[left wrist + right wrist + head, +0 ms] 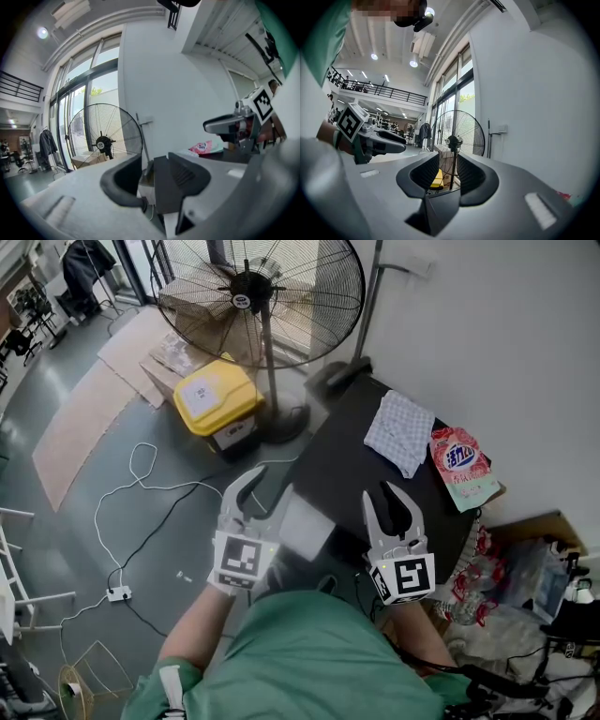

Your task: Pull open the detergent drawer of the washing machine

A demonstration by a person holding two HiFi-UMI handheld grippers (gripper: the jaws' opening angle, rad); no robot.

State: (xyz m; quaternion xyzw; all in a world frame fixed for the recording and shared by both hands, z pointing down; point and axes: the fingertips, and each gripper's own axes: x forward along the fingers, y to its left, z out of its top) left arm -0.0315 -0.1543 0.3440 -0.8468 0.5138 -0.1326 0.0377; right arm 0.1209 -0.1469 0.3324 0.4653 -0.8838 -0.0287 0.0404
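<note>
The washing machine's dark top point(352, 460) fills the middle of the head view. Its detergent drawer point(307, 526) sticks out of the front as a pale grey box. My left gripper point(272, 486) is at the drawer's outer end. In the left gripper view the drawer's dark front panel point(162, 187) and white body stand between the two fingers, and my left gripper point(154, 163) is shut on it. My right gripper point(386, 502) hovers over the machine's near edge, apart from the drawer. It is open point(448, 161), with only the distant fan showing through the gap.
A checked cloth point(401, 432) and a pink detergent bag point(461, 465) lie on the machine's top by the white wall. A big standing fan point(258, 292) and a yellow box point(217, 399) stand behind. A white cable and power strip point(117, 593) trail on the floor at left. Clutter sits at right point(525, 577).
</note>
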